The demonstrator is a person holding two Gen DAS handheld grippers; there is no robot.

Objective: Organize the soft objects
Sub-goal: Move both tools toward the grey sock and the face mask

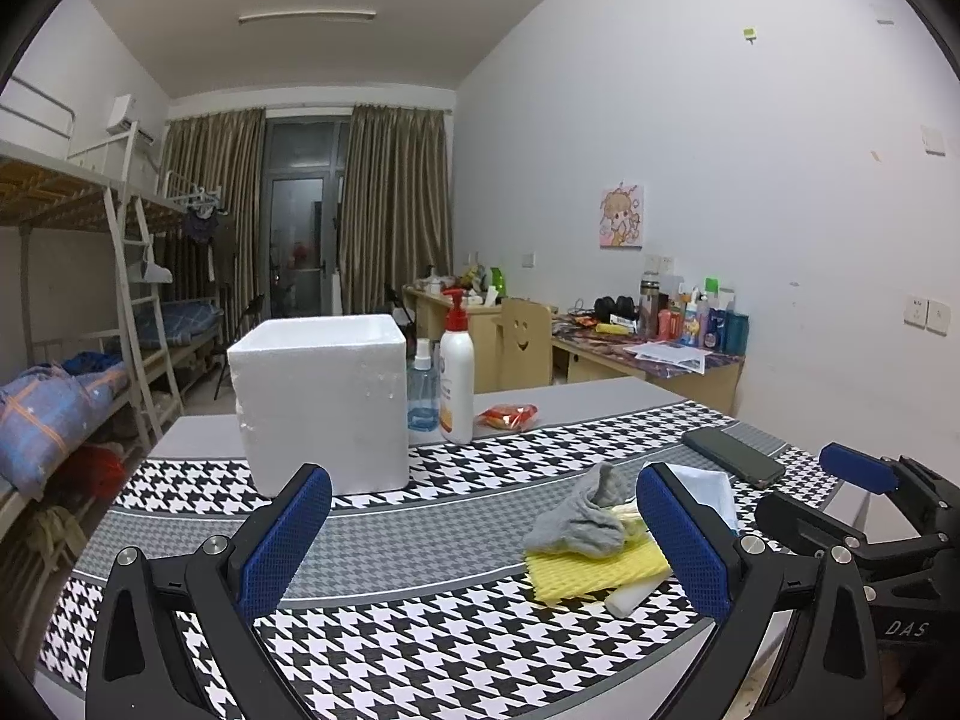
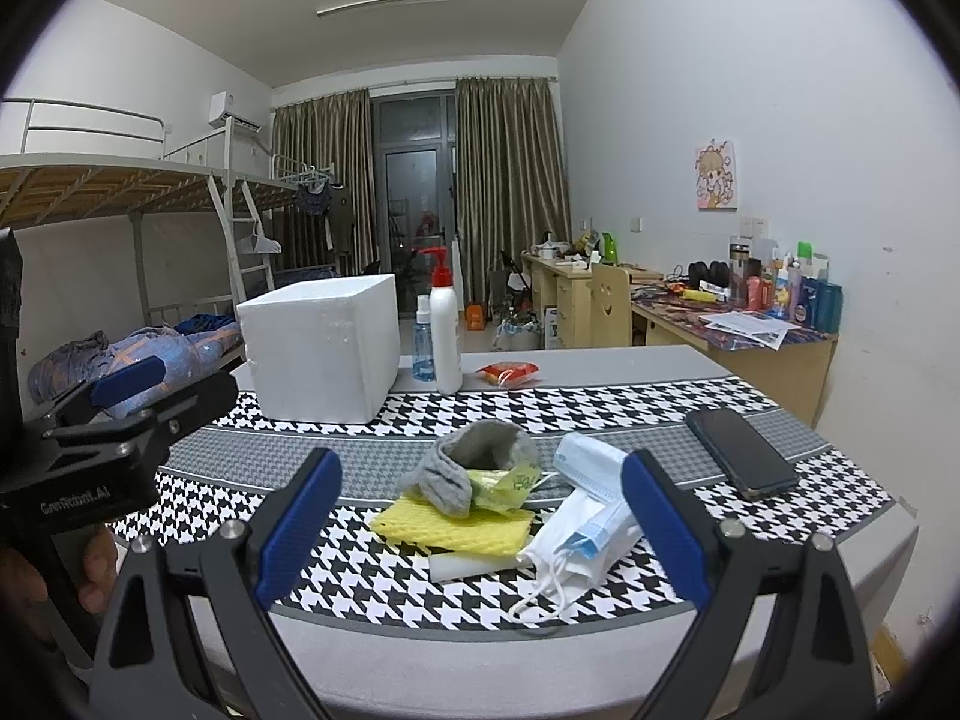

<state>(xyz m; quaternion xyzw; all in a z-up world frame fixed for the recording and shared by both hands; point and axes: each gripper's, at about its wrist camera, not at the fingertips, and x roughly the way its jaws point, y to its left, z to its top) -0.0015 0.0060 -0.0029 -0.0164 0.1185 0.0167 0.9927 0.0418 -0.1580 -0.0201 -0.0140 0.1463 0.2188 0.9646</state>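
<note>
A pile of soft things lies on the houndstooth table cover: a grey sock (image 2: pixel 465 465) on a yellow cloth (image 2: pixel 456 525), a white sponge block (image 2: pixel 471 567) under it, and face masks (image 2: pixel 585 510) to the right. The sock (image 1: pixel 579 519) and yellow cloth (image 1: pixel 594 573) also show in the left wrist view. A white foam box (image 2: pixel 324 348) stands behind, also in the left wrist view (image 1: pixel 324 402). My left gripper (image 1: pixel 483 540) is open and empty, left of the pile. My right gripper (image 2: pixel 480 531) is open and empty, just in front of the pile.
A black phone (image 2: pixel 741 450) lies at the right of the table. A white pump bottle (image 2: pixel 445 330), a blue spray bottle (image 2: pixel 423 345) and a red packet (image 2: pixel 510 372) stand behind the pile. Bunk beds are left, cluttered desks right.
</note>
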